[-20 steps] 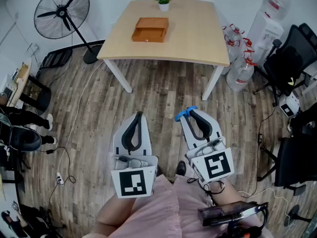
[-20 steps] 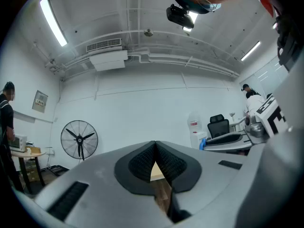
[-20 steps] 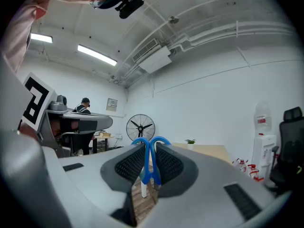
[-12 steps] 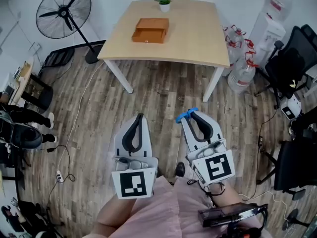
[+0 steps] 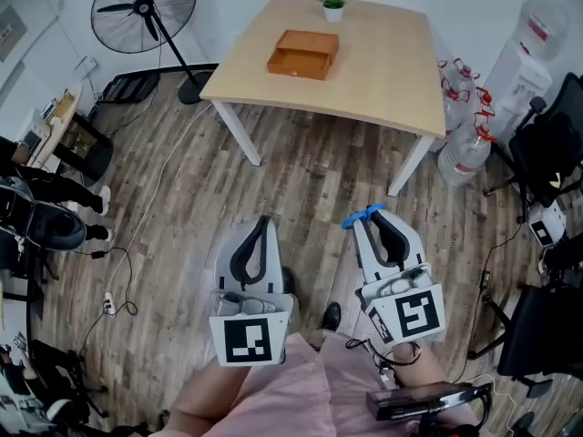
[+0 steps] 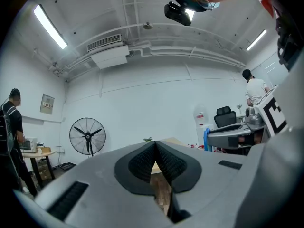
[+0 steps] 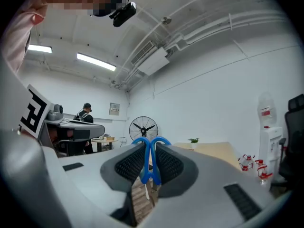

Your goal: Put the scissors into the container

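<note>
Blue-handled scissors (image 7: 150,161) are clamped between the pads of my right gripper (image 5: 372,217); the blue handle loops (image 5: 362,216) stick out past its tips in the head view. My left gripper (image 5: 263,223) is shut with nothing in it, its pads meeting at the tips (image 6: 155,145). Both grippers hang over the wooden floor, well short of the table. An orange-brown wooden container (image 5: 302,54) with a drawer front sits on the light wooden table (image 5: 383,71) far ahead.
A small potted plant (image 5: 333,5) stands at the table's far edge. A standing fan (image 5: 144,7) is at the far left, water bottles (image 5: 465,126) and a dispenser (image 5: 528,57) at the right, office chairs (image 5: 551,144) further right. Cables (image 5: 137,235) run over the floor on the left.
The head view has shifted: table and container now sit further right and slightly higher. Both grippers kept their hold and pose, the right one still carrying the scissors.
</note>
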The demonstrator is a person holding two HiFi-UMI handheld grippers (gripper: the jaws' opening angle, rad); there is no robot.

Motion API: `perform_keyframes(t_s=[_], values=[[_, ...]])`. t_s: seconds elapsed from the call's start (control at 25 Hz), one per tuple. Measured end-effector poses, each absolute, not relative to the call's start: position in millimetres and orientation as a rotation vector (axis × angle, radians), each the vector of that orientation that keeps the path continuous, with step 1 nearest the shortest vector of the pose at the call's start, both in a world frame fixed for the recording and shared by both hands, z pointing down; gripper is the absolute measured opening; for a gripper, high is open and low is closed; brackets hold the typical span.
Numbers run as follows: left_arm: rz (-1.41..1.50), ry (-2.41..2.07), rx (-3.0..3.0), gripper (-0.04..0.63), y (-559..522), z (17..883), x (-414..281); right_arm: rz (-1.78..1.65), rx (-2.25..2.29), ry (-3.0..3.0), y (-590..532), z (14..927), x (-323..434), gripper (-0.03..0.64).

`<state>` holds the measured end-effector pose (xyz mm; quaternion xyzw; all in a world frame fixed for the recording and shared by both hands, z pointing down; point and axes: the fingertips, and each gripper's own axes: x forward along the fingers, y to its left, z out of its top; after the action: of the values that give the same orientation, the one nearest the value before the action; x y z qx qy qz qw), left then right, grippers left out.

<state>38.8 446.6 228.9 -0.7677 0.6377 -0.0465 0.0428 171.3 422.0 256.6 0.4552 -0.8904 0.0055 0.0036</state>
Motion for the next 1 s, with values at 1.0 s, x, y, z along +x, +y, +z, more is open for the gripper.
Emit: perform_keyframes(t_s=[1.0], values=[[0.001,1.837,-2.385,0.005,260.8,214.3,-98.6,-0.125,1.502,-2.735,249.8,227.9,30.2,0.074]])
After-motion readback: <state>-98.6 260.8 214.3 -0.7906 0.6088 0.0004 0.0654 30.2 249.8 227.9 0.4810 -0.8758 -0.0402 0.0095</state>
